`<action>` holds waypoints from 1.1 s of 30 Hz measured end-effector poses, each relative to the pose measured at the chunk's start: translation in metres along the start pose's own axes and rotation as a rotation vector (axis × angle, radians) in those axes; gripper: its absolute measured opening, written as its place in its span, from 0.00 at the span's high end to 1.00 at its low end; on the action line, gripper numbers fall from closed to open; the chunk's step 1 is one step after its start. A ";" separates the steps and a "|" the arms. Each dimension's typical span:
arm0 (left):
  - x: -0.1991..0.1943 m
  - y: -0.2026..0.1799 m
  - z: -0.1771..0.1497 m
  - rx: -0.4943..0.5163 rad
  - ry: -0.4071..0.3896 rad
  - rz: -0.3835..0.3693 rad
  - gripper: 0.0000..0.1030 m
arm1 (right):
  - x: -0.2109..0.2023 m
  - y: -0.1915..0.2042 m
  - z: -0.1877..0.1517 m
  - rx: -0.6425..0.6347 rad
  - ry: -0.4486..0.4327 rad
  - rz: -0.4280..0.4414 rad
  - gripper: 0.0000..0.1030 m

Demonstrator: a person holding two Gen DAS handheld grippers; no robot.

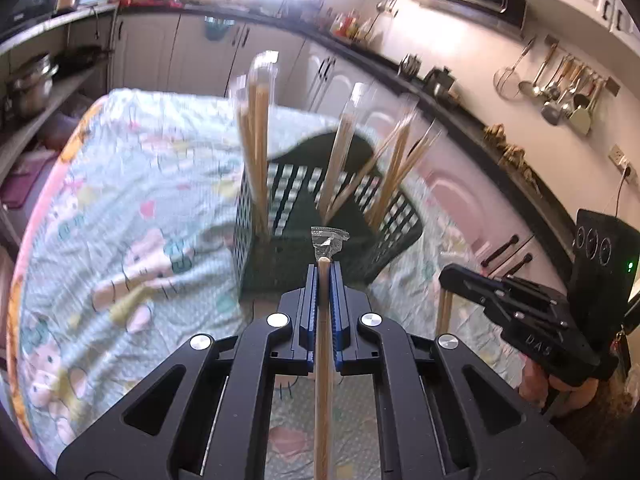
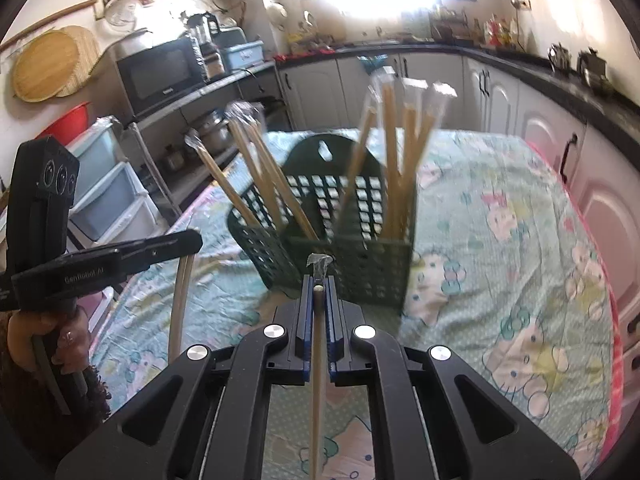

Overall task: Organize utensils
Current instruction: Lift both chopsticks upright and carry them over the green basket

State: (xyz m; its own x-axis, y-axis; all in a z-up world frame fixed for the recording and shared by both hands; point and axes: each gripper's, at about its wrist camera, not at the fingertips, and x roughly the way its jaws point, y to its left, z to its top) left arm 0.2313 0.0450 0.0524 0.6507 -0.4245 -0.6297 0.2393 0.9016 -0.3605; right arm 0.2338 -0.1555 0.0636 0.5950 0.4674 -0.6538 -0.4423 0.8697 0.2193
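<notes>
Each gripper holds one wrapped chopstick, upright, in front of the green basket.

Left gripper (image 1: pixel 324 276) and right gripper (image 2: pixel 319 284) jaws pinch a chopstick (image 1: pixel 323 360) each; basket (image 2: pixel 348 256) stands on the cloth-covered worktop (image 2: pixel 500 248). Better lower one at a time, into a free gap between the standing chopsticks (image 1: pixel 258 140).

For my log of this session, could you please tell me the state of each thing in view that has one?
Left hand-held gripper: shut on a wrapped chopstick.
Right hand-held gripper: shut on another wrapped chopstick.
Green basket: upright on the patterned cloth, holding wrapped chopsticks that stand leaning in it.
</notes>
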 end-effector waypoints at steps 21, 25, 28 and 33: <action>-0.098 -0.046 0.094 0.061 -0.489 0.087 0.97 | -0.091 0.021 0.096 -0.101 -0.373 -0.001 0.94; -0.106 -0.056 0.110 0.069 -0.584 0.124 0.97 | -0.107 0.022 0.113 -0.112 -0.441 -0.010 0.94; -0.104 -0.062 0.120 0.078 -0.617 0.150 0.97 | -0.116 0.021 0.123 -0.118 -0.489 -0.013 0.94; -0.089 -0.065 0.130 0.079 -0.660 0.204 0.97 | -0.123 0.014 0.134 -0.103 -0.525 -0.014 0.94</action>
State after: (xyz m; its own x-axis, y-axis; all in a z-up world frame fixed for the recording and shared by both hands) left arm 0.2514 0.0354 0.2211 0.9843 -0.1292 -0.1206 0.1016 0.9719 -0.2123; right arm 0.2446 -0.1798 0.2436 0.8453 0.4955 -0.2000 -0.4800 0.8686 0.1233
